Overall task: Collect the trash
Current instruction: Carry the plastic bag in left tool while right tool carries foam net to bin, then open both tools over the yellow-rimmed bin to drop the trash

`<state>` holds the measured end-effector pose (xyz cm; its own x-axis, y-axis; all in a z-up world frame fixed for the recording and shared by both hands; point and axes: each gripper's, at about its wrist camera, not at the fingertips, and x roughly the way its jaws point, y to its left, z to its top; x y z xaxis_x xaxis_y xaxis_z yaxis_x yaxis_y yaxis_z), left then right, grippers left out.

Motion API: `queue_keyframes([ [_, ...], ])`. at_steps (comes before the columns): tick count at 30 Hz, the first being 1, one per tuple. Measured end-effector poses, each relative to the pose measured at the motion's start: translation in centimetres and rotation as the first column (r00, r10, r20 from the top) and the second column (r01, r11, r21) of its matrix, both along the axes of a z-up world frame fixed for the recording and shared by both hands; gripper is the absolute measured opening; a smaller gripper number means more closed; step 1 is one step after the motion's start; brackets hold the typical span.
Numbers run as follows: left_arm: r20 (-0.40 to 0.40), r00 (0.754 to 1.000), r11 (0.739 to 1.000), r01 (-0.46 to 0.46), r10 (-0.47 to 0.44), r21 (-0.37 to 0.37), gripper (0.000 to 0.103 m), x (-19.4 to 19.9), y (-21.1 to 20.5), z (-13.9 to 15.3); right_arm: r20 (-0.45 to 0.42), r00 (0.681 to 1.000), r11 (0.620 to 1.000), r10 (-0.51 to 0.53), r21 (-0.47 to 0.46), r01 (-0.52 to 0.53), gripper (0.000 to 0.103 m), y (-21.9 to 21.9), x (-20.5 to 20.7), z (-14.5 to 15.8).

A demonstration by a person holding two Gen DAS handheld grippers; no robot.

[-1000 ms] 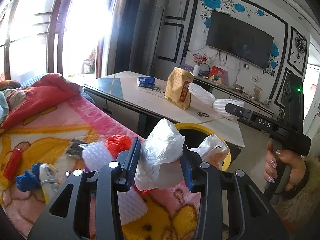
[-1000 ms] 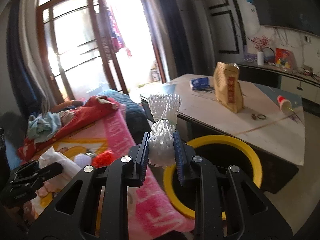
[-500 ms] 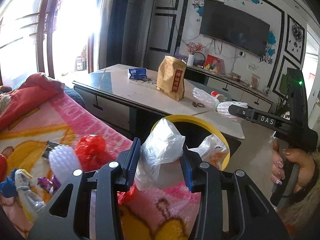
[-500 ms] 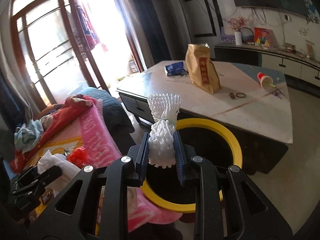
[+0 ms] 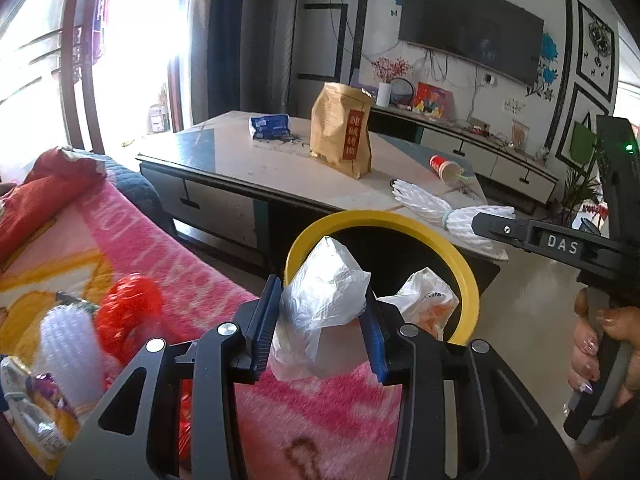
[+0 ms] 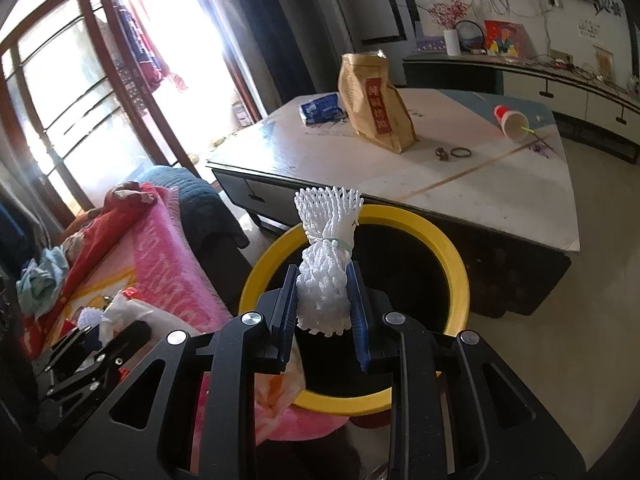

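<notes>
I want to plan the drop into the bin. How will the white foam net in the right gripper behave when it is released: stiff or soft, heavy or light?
The white foam net looks soft: the right gripper pinches it narrow, while its free end flares. It is probably very light, being open mesh, so it may drift rather than fall straight into the yellow-rimmed bin. It seems unlikely to break or roll.

At the bottom of both wrist views we see our grippers as matte black frames with triangular cut-outs and round silver screws. The left gripper (image 5: pixel 320 330) and the right gripper (image 6: pixel 322 300) both carry ribbed blue pads (image 5: pixel 262 330) on their fingers. At the right edge of the left view, white "DAS" lettering marks the right gripper's black body, a green light glows above, and our right hand (image 5: pixel 596 354) shows painted nails.
</notes>
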<state>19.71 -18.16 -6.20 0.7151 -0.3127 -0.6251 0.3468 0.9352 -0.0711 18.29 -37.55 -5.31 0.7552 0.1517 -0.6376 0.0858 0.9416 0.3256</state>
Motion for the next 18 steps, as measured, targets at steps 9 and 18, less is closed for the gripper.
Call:
queue_keyframes([
  [9, -0.026, 0.999, 0.999, -0.029, 0.029, -0.021, 0.079, 1.9, -1.0, -0.6, -0.022, 0.998, 0.998, -0.065, -0.021, 0.065, 0.044, -1.0, 0.5, -1.0],
  [18, 0.023, 0.997, 0.996, -0.068, 0.069, -0.064, 0.093, 0.4, 1.2, 1.4, 0.040, 0.998, 0.997, -0.043, -0.065, 0.046, 0.057, 0.7, -0.7, 0.7],
])
